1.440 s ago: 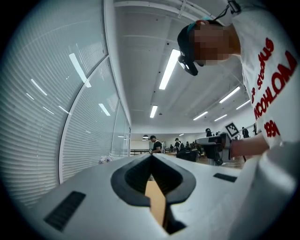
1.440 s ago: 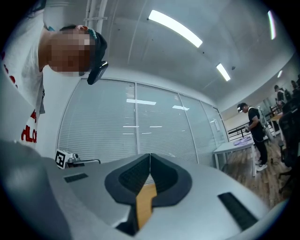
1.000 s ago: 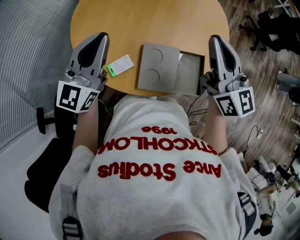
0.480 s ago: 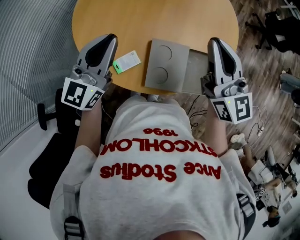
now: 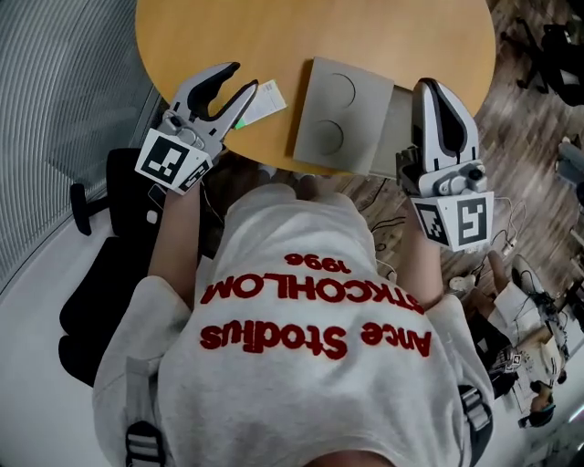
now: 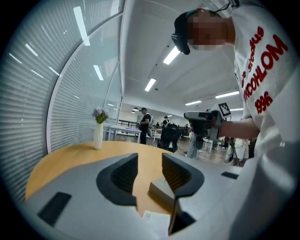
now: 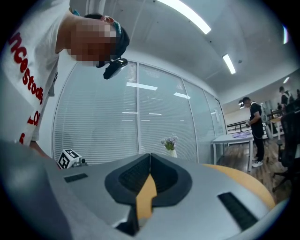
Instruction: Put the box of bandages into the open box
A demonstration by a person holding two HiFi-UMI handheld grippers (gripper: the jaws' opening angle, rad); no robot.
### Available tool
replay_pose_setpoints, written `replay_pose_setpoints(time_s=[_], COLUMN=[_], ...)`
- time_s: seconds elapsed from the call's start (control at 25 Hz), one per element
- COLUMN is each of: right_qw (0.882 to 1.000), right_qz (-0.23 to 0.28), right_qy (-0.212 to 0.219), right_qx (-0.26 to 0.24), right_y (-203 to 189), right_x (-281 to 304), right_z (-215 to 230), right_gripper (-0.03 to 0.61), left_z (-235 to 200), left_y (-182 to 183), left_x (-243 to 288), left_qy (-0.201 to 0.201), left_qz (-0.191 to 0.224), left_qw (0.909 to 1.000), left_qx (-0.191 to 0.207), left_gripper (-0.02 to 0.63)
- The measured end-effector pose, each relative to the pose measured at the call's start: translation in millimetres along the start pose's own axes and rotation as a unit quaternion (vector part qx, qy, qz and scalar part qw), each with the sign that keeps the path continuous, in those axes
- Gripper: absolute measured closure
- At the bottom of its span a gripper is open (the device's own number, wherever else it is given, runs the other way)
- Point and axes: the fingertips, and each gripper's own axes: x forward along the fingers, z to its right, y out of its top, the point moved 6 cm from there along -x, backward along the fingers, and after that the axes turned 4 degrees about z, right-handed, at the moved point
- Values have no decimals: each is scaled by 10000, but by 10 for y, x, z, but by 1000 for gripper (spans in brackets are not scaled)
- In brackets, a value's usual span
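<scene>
Jaws on left gripper [image 5: 244,77] just opening, empty.

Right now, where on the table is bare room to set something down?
The table is bare wood beyond the bandage box and the grey open box, out to a vase. The near edge is crowded: both boxes, the left gripper.

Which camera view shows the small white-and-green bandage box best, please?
The head view: the white-and-green bandage box lies on the round wooden table, seen from above. The left gripper view catches only a white corner; the right gripper view shows nothing.
</scene>
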Motion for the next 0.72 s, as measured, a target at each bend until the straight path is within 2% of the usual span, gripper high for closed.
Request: replay_pose_setpoints(time_s=[0.2, 0.36, 0.48, 0.56, 0.72], right_qw=[9998, 9995, 9992, 9989, 9984], right_qz=[-198, -263, -318, -355, -405], right_qy=[29, -10, -36, -54, -118], right_qx=[68, 187, 248, 292, 380], right_y=[-275, -364, -397, -415, -433], right_x=[147, 182, 162, 153, 141], right_z=[-442, -501, -473, -464, -458], right_gripper=[572, 572, 572, 572, 572], left_z=[-138, -136, -75, -29, 55], left_y=[-550, -861, -1025, -1126, -1326], left_x=[-358, -407, -327, -264, -159], left_qy=[-91, -163, -308, -456, -785], left_qz=[-467, -886, -1374, -1794, -2660], left_qw=[9980, 9945, 9895, 9827, 9592], left_qx=[-404, -533, -319, -64, 543], left_gripper=[389, 351, 309, 281, 239])
